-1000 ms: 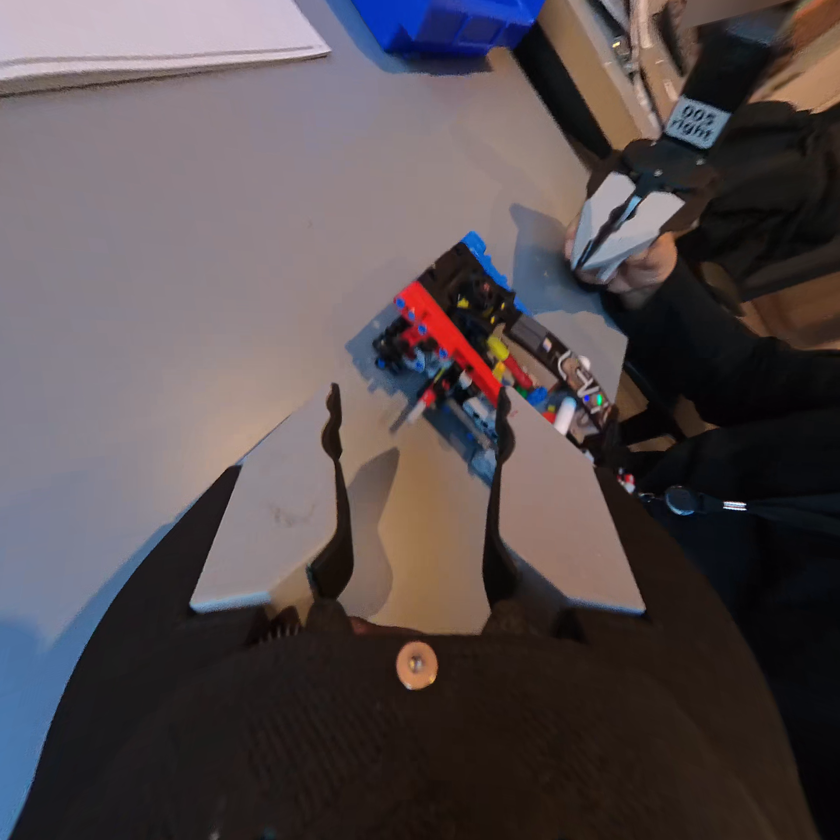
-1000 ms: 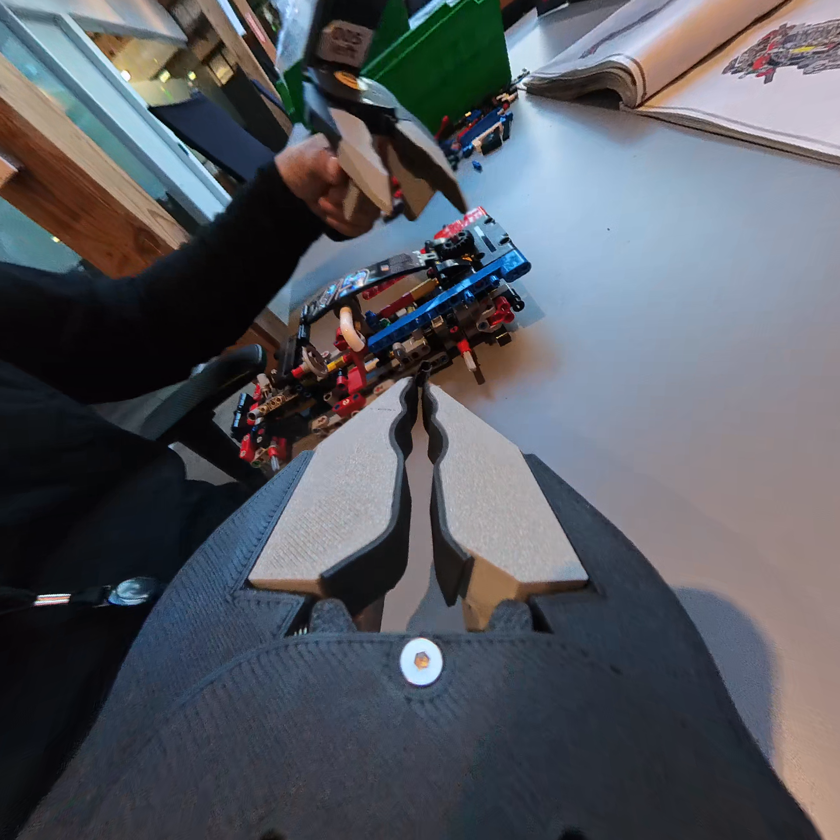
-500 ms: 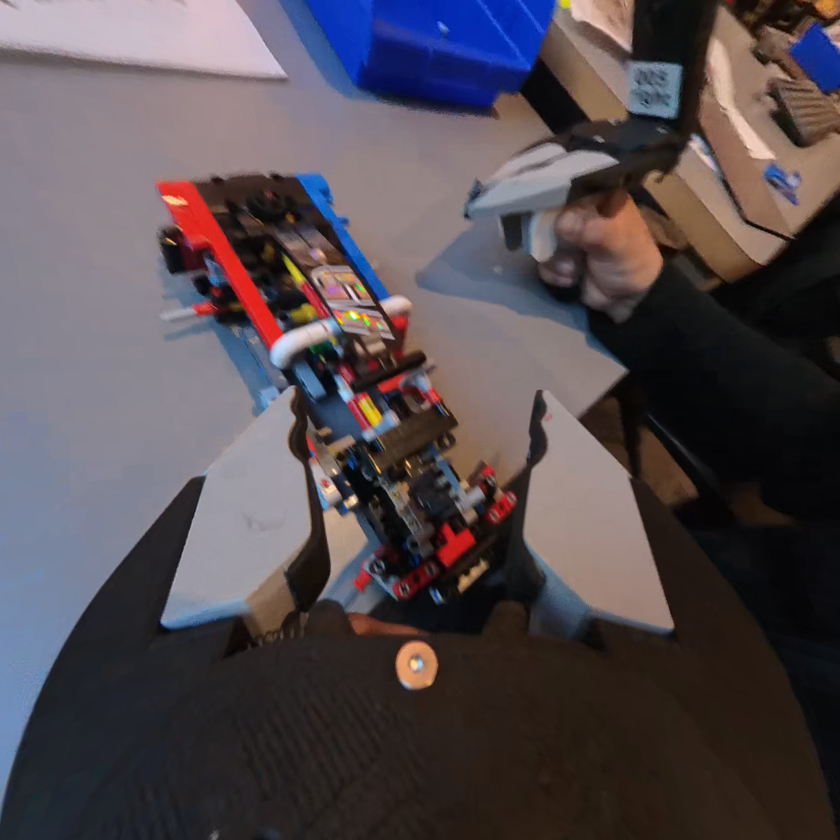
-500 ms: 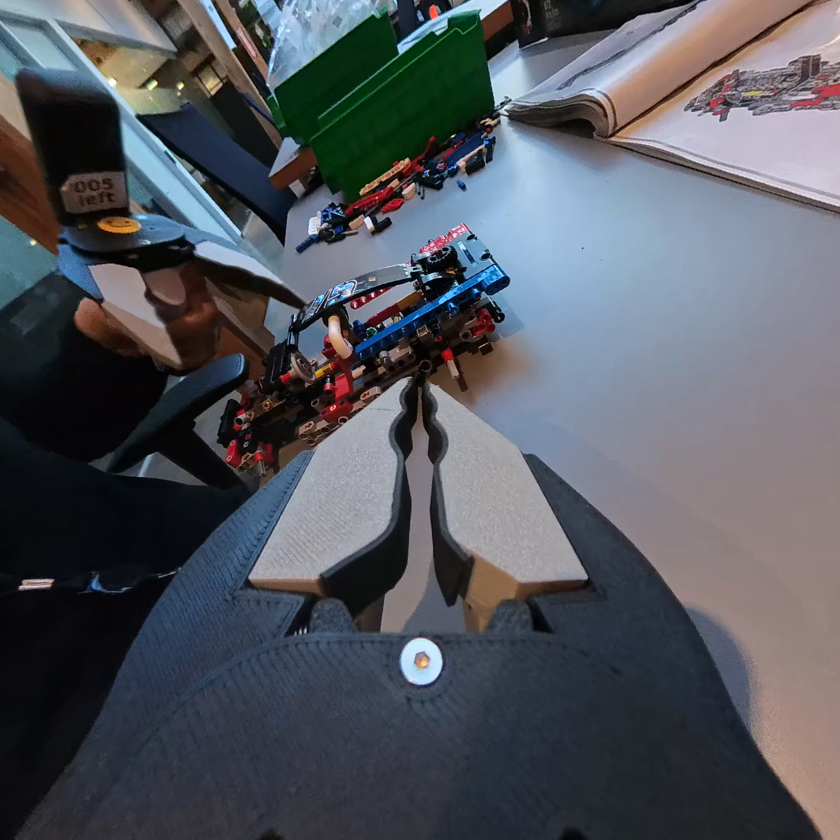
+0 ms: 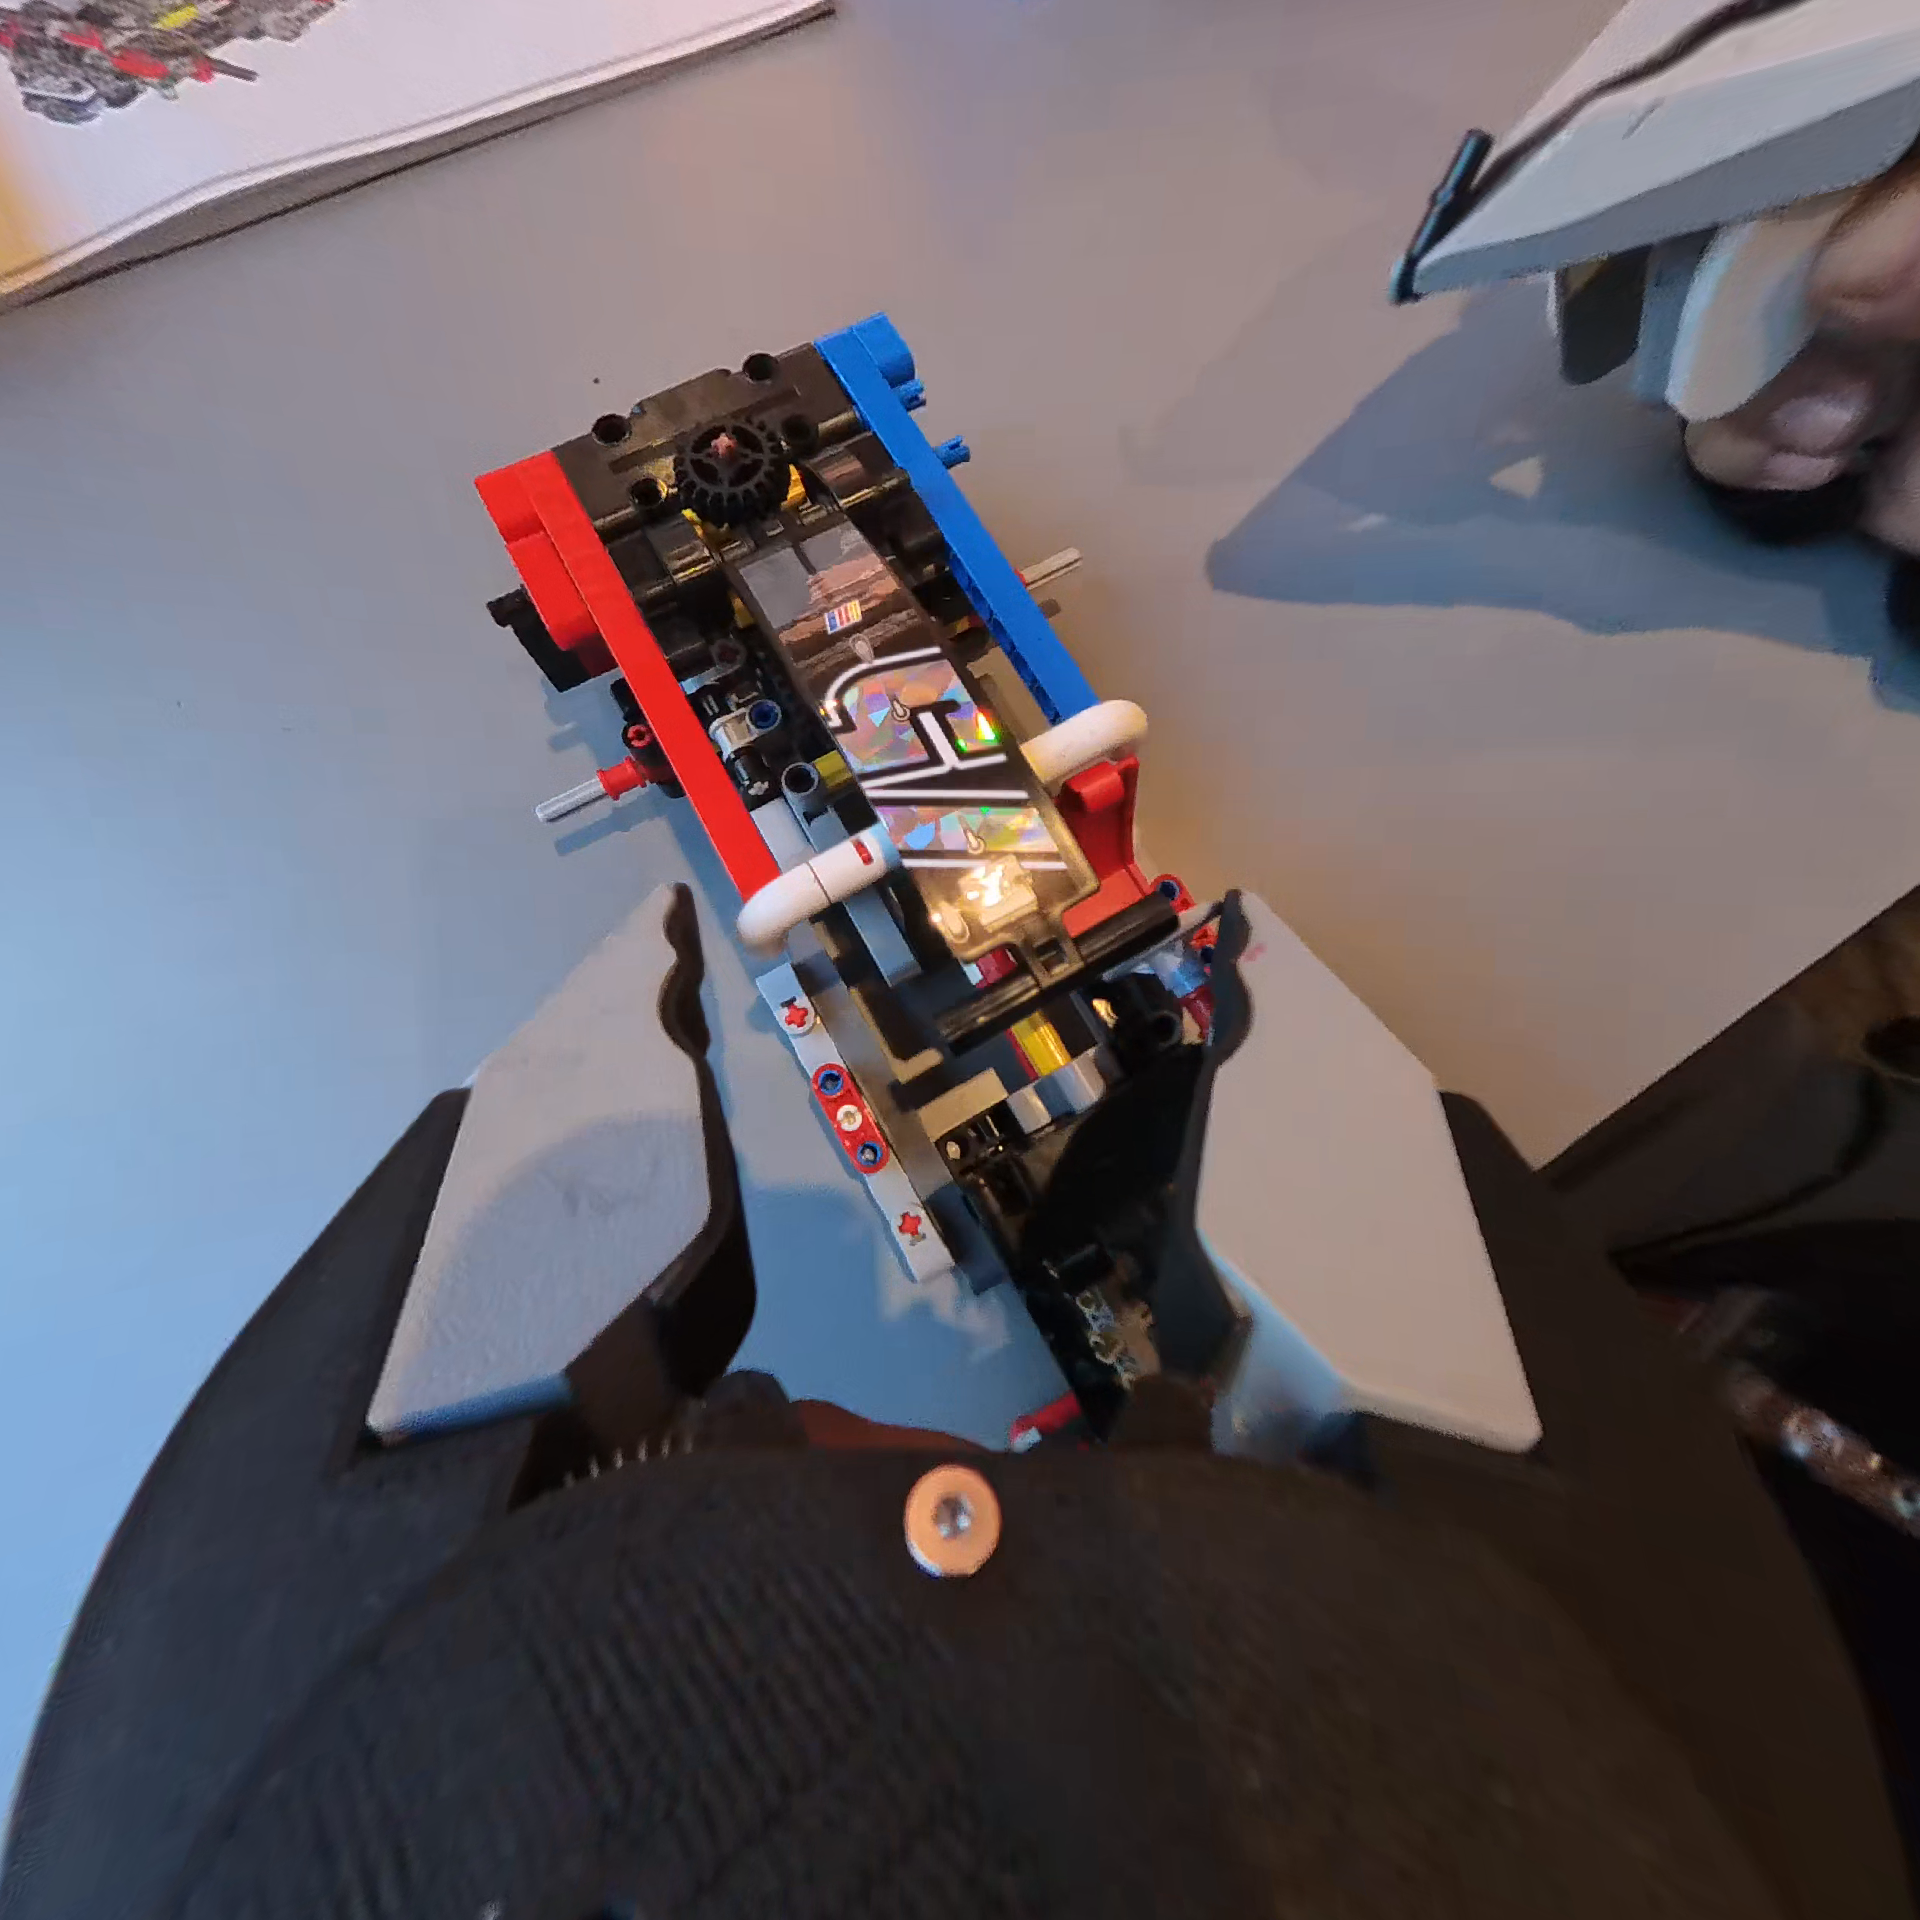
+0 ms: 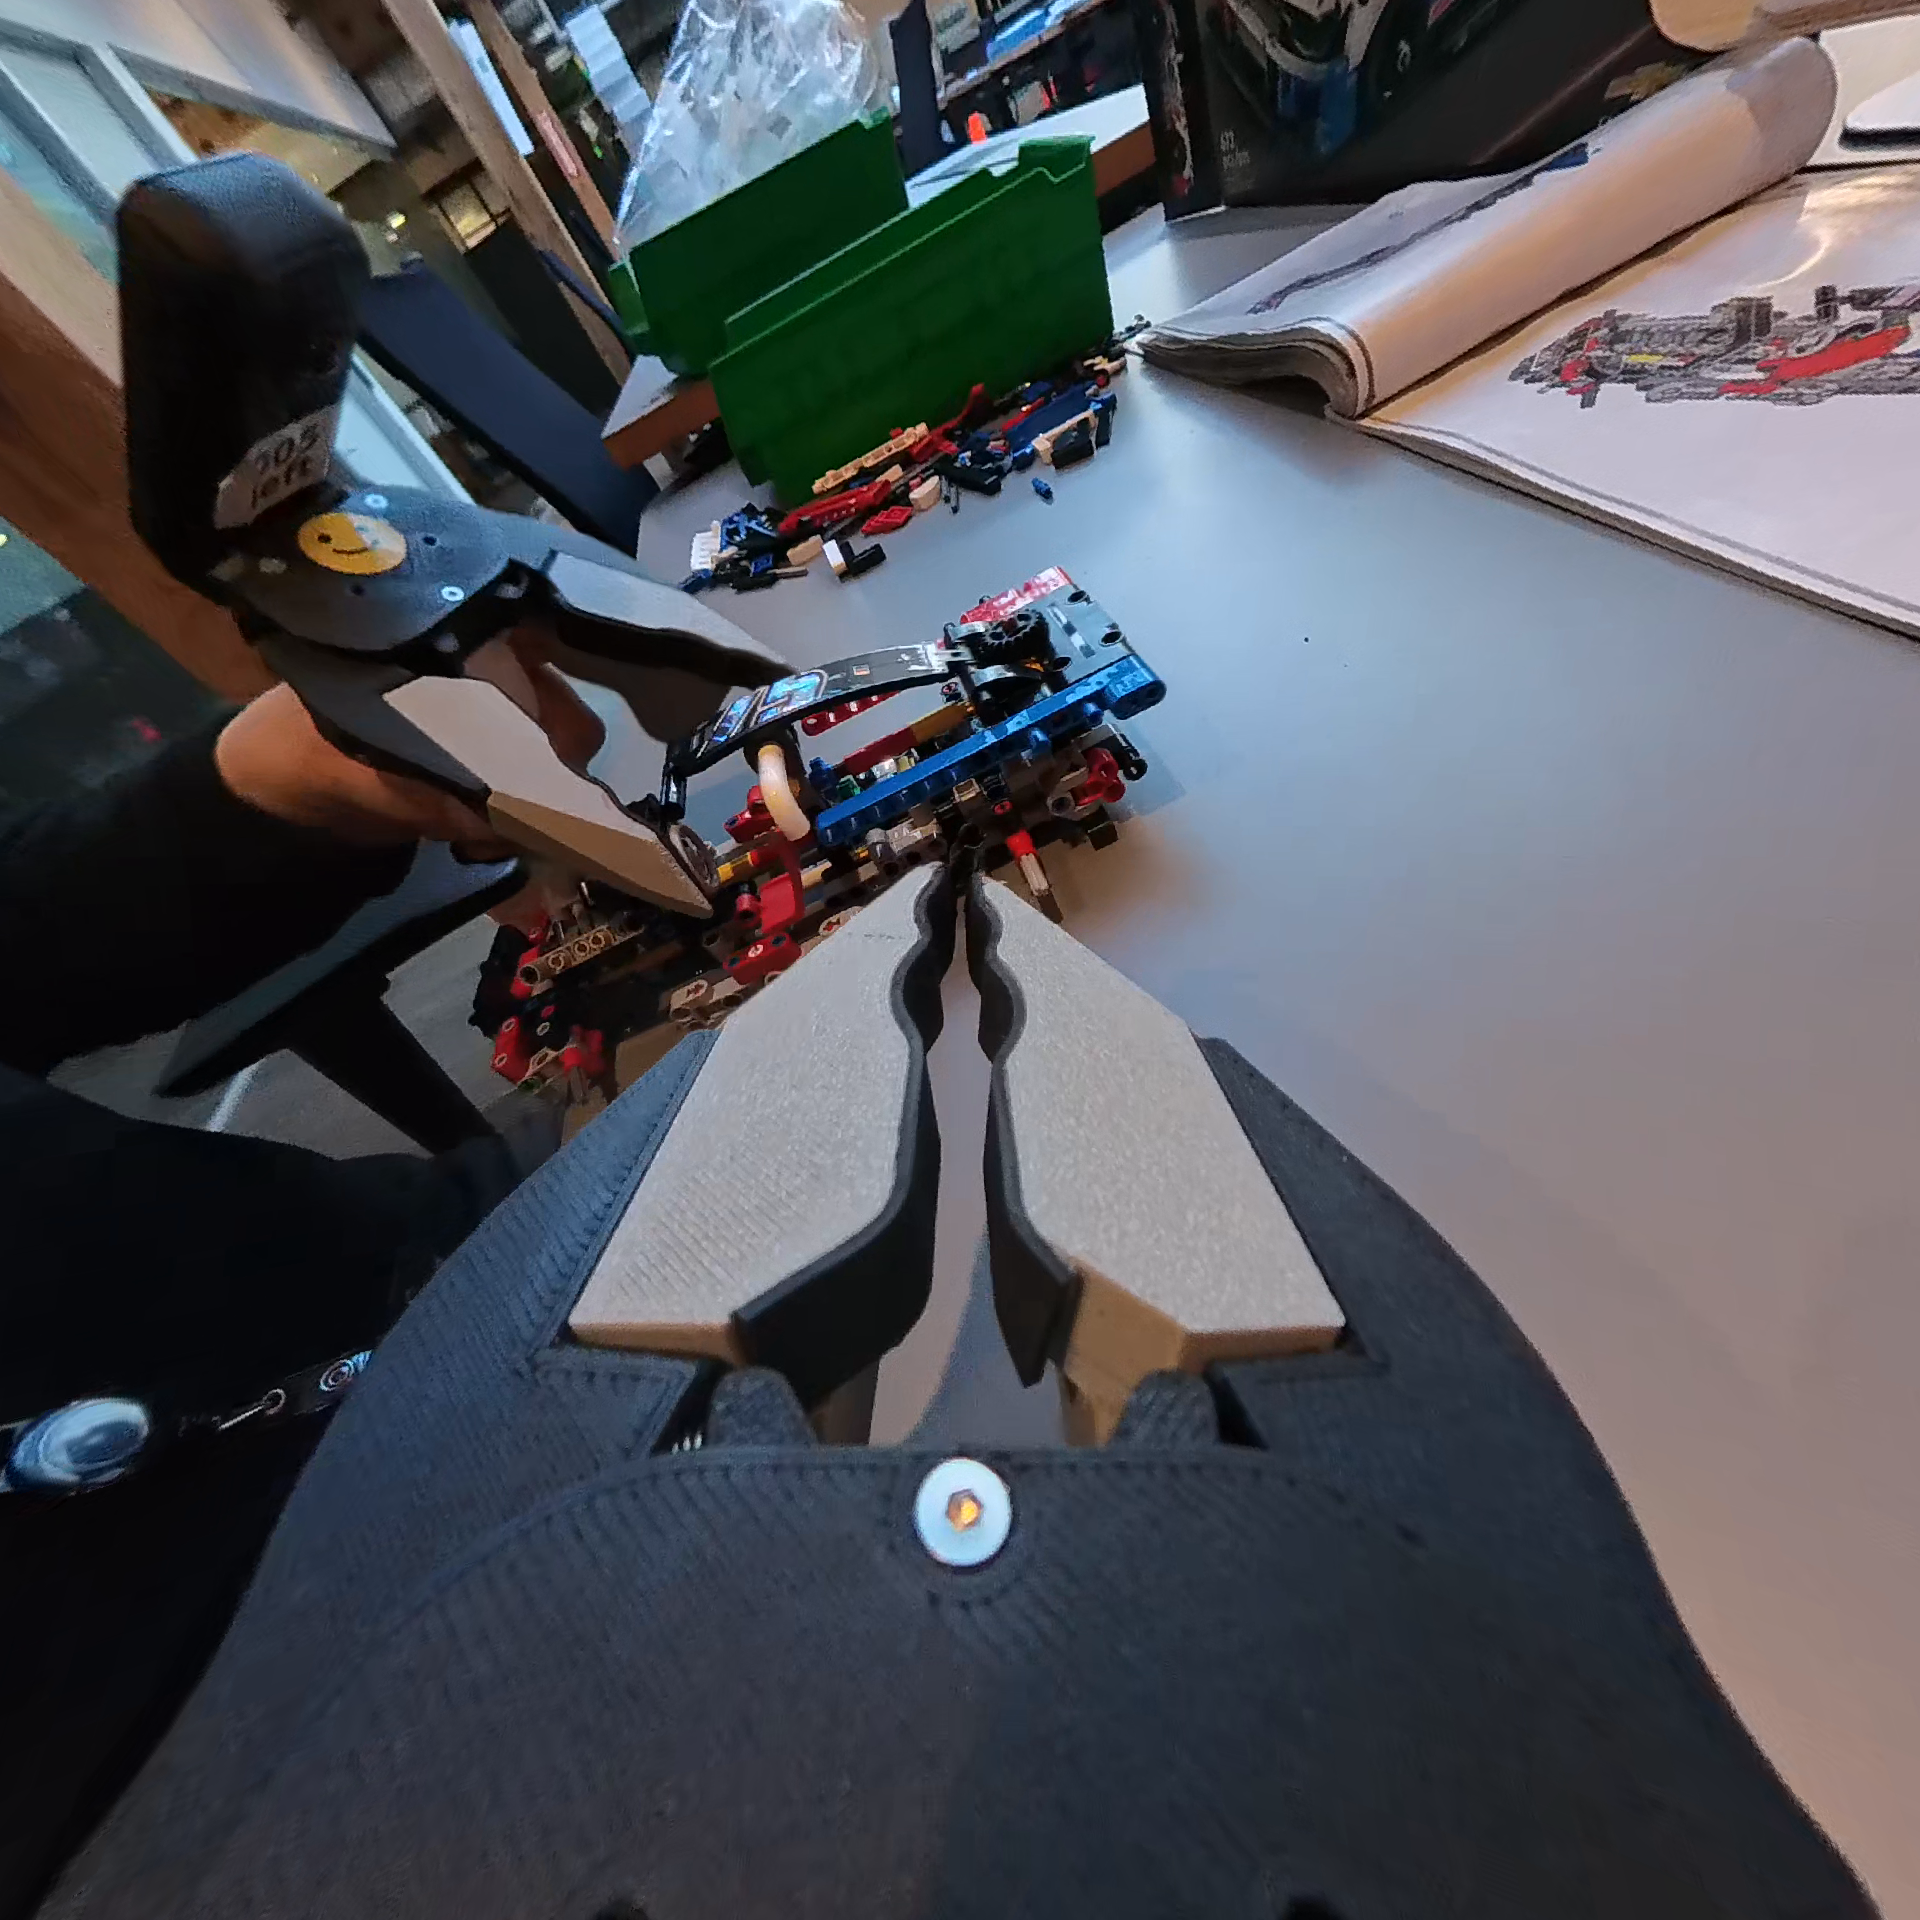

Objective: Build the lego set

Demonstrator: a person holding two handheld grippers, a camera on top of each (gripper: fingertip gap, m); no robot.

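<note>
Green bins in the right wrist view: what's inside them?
Clear plastic bags poke out of the rear of the two green bins. The walls hide everything else inside. Loose pieces lie on the table in front.

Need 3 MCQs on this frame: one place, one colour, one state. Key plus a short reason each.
1. Where is the manual relative to the model?
A. under it
B. apart from it on the table
C. in a green bin

2. What colours are the model's two long side beams?
A. red and blue
B. both yellow
C. green and white

3. What state is the left claw in?
A. open around the model's near end
B. shut on a loose brick
C. open and far from the model

Key: 1 B, bare table lies between them. 2 A, one red beam and one blue beam flank the model. 3 A, its fingers stand wide on either side of the model.
</note>
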